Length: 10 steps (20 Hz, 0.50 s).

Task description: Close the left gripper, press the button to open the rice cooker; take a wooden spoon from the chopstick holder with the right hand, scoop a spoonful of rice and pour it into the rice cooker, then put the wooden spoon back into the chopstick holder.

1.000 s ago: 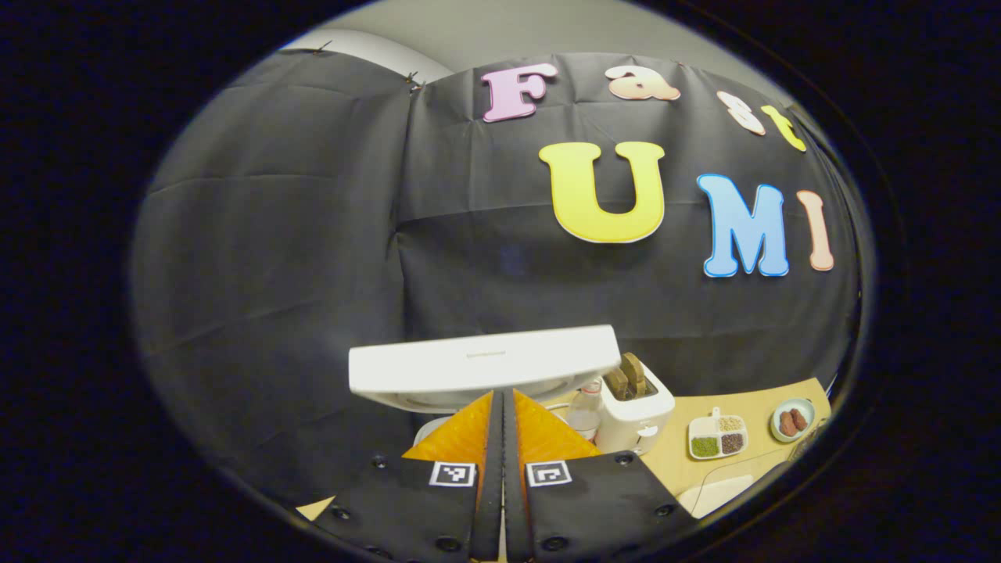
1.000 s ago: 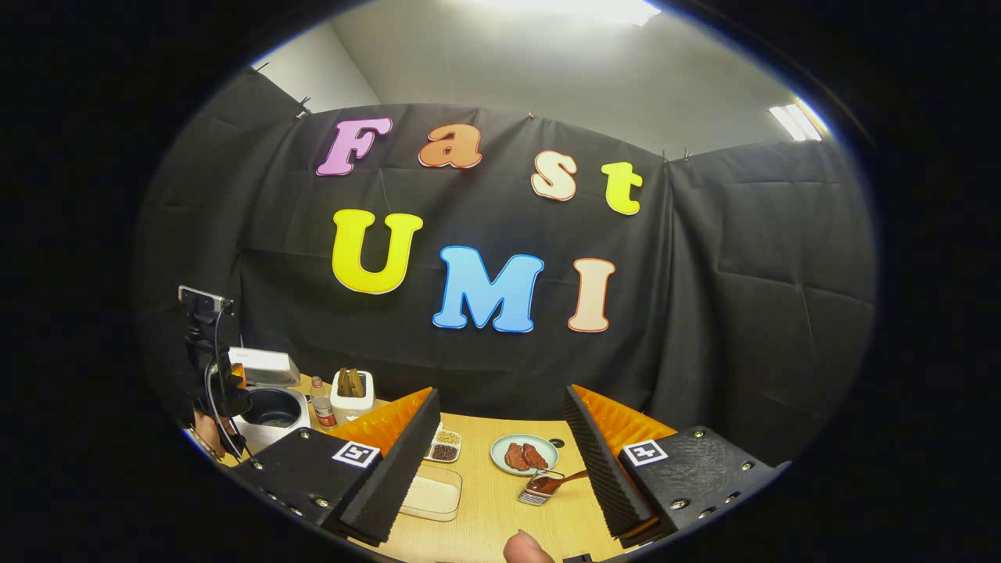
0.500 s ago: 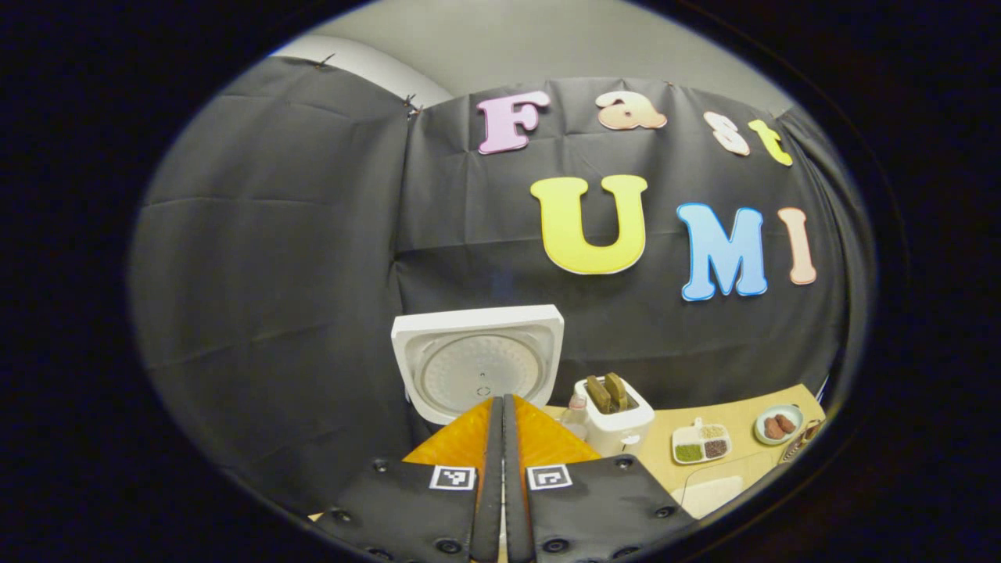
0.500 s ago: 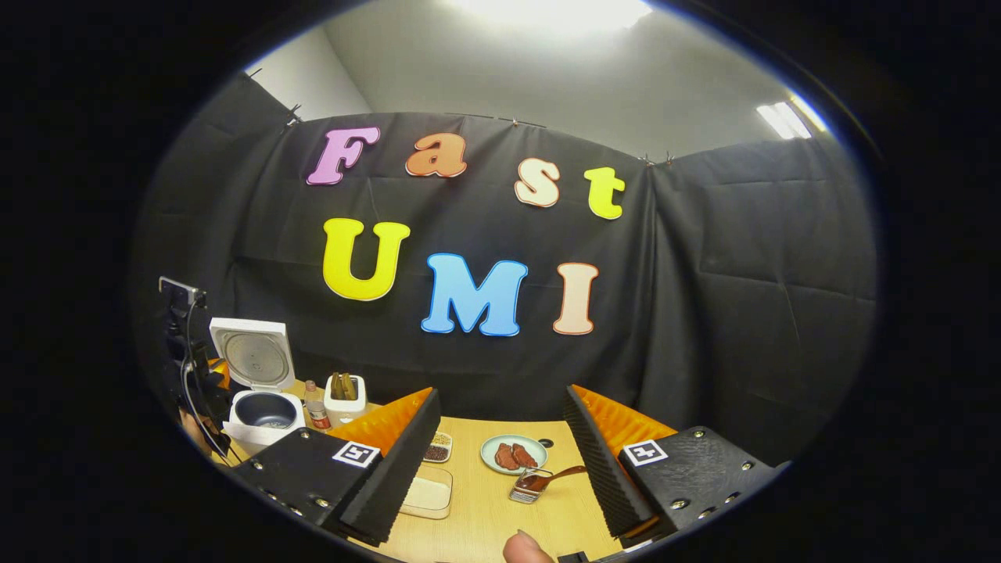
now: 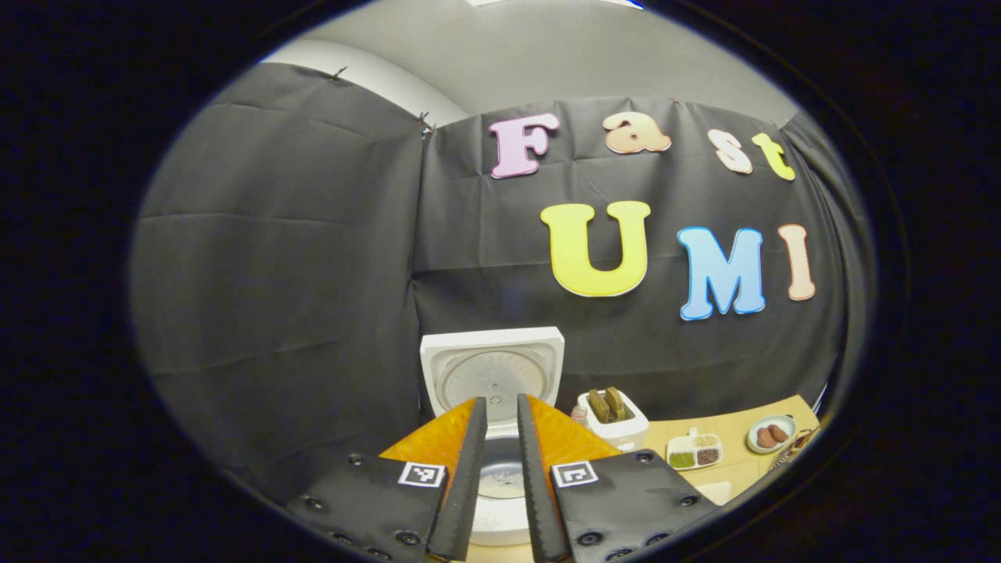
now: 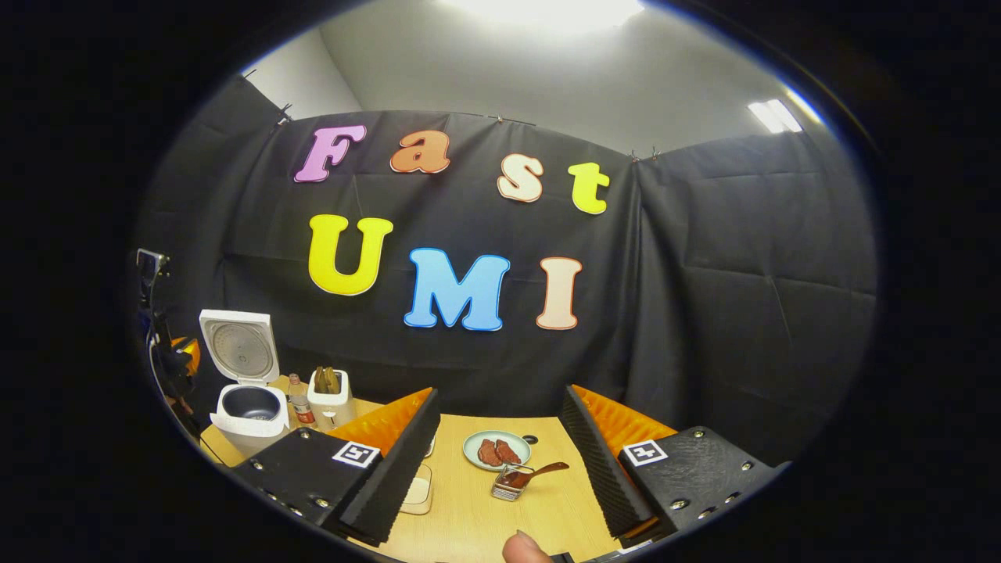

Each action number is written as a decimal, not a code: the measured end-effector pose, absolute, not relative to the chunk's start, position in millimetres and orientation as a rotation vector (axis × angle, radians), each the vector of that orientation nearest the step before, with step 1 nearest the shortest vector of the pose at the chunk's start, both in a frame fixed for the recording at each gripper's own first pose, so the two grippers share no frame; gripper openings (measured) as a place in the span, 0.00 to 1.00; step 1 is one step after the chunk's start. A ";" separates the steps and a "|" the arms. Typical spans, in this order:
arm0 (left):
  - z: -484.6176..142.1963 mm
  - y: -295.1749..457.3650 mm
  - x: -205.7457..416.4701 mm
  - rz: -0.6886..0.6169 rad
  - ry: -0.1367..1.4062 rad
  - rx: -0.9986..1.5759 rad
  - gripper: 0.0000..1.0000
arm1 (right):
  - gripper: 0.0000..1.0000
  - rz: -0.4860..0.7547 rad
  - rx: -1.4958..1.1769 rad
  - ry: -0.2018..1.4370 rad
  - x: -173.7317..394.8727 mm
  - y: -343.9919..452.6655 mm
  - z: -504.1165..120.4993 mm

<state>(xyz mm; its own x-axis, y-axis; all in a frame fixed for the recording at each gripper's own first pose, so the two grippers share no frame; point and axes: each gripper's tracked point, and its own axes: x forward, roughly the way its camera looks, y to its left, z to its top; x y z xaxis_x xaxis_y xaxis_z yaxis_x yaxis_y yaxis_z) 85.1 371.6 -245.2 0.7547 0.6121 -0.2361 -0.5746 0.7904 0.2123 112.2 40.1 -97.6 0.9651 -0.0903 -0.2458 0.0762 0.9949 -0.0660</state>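
Rice cooker (image 5: 500, 469) white, boxy with rounded corners, at the left end of the tan wood-grain table (image 6: 485, 508). Its lid (image 5: 491, 375) stands upright, hinged at the far side, showing a round ribbed metal inner plate. Dark round pot open to the top; in the left gripper view something pale lies at its bottom, too small to identify.

Chopstick holder (image 6: 331, 400), a white rounded box, stands just right of the cooker; 2 brown wooden handles (image 6: 327, 380) stick up out of it, long axis near vertical, tilted slightly. A small bottle (image 6: 295, 399) sits between holder and cooker.

Left gripper (image 5: 499, 485) hovers over the cooker's near edge, its 2 fingers slightly parted with a narrow gap, holding nothing.

Right gripper (image 6: 500, 461) is well to the right, fingers spread wide, empty, with ridged inner faces. Between them: a round plate (image 6: 496, 450) with 2 reddish-brown pieces, and a small metal basket (image 6: 510, 485) with a brown handle pointing right. A fingertip (image 6: 522, 549) shows at the bottom edge.
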 end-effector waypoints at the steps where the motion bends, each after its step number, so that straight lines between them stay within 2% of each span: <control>1: -240.1 365.8 82.0 0.650 0.299 0.132 0.41 | 0.97 -0.079 -0.059 0.254 115.3 35.4 -103.0; 10: -182.1 298.2 54.5 0.695 0.257 0.223 0.79 | 0.97 -0.029 0.012 0.307 172.5 -31.3 -179.0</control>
<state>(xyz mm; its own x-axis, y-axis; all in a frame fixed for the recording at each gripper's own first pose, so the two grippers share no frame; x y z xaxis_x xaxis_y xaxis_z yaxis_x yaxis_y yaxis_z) 54.5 298.2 -182.1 0.7386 0.6553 -0.1585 -0.6006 0.7463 0.2867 172.5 -31.3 -179.0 0.9528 -0.0266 -0.3025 0.0303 0.9995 0.0075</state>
